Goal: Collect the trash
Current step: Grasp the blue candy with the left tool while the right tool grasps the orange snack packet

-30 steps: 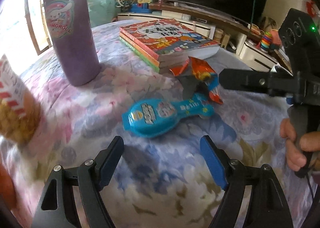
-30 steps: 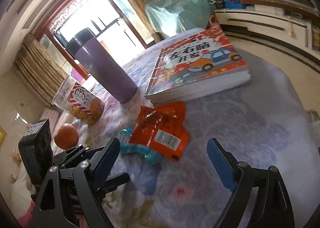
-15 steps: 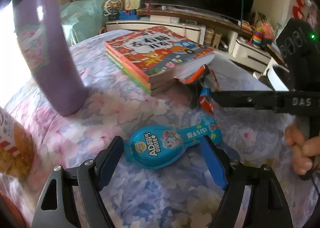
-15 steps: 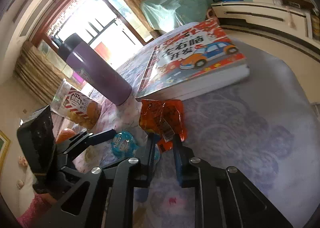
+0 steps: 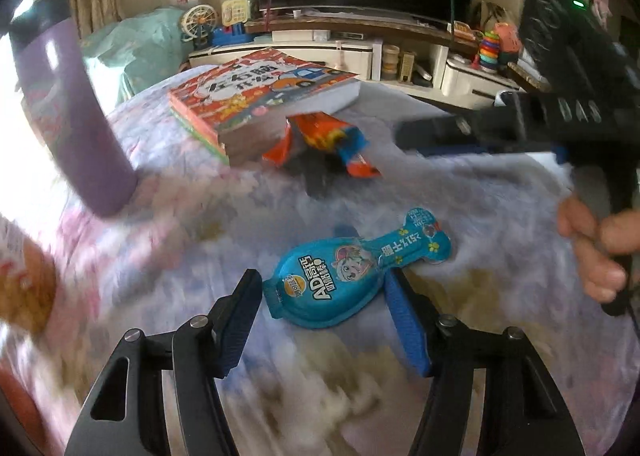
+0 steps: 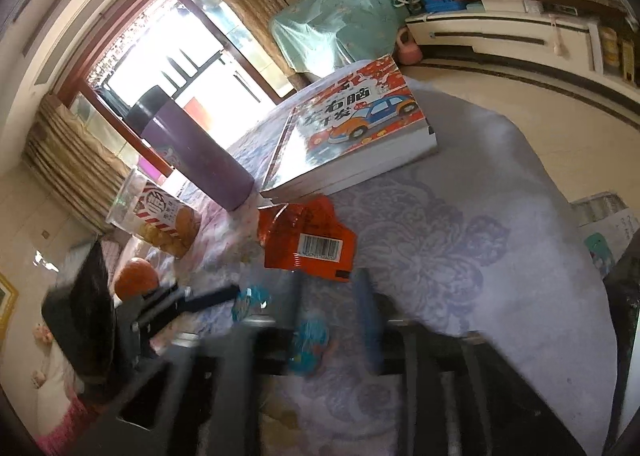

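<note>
A blue snack wrapper (image 5: 352,272) lies flat on the floral tablecloth (image 5: 480,195). Its round end sits between the fingers of my left gripper (image 5: 322,278), whose jaws are closing; the pads stand close beside it without clearly pressing. A crumpled orange wrapper (image 6: 308,240), barcode up, rests against the book stack. My right gripper (image 6: 326,288) is blurred just short of it, its jaws opening with only the wrapper's near edge by the tips. In the left wrist view the right gripper (image 5: 404,137) reaches in from the right toward the orange wrapper (image 5: 324,135).
A tall purple bottle (image 5: 76,115) stands at the left, and a stack of picture books (image 5: 260,95) lies behind the wrappers. A clear snack jar (image 6: 160,219) and an orange fruit (image 6: 136,278) sit near the left edge. The table's edge drops off at the right (image 6: 560,256).
My left gripper slid forward until the blue wrapper came between its fingers, and the jaws narrowed. My right gripper shut at the orange wrapper's edge, then reopened; the wrapper now shows its barcode.
</note>
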